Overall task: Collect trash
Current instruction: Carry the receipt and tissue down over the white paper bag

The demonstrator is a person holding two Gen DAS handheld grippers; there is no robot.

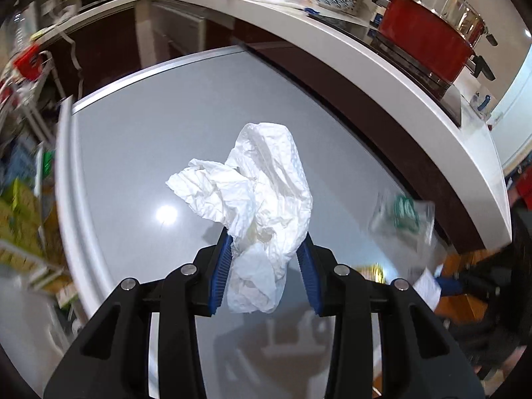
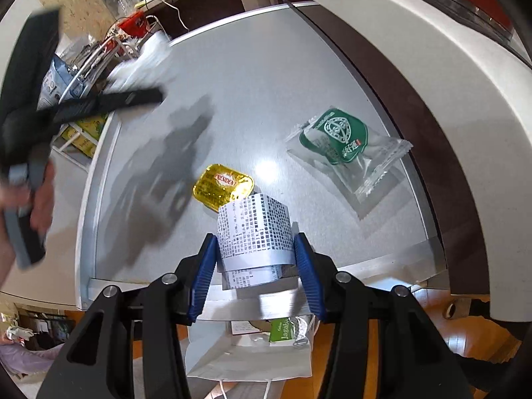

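My left gripper (image 1: pixel 266 236) is shut on a crumpled white tissue (image 1: pixel 262 193) and holds it above the grey table (image 1: pixel 139 139). In the right wrist view that gripper (image 2: pixel 146 94) is a black blur at the upper left, with a hand (image 2: pixel 40 193) behind it. My right gripper (image 2: pixel 255 239) is shut on a curled printed receipt (image 2: pixel 254 229) at the table's near edge (image 2: pixel 365 266). A gold foil packet (image 2: pixel 223 186) lies just beyond the receipt. A clear wrapper with green print (image 2: pixel 345 146) lies flat further right.
A white paper bag (image 2: pixel 249 355) stands open below the table's near edge, with a green snack wrapper (image 2: pixel 282 331) inside. A white counter (image 1: pixel 382 56) with a red pot (image 1: pixel 429 40) curves along the table's right. A wire rack of packets (image 1: pixel 20 219) stands left.
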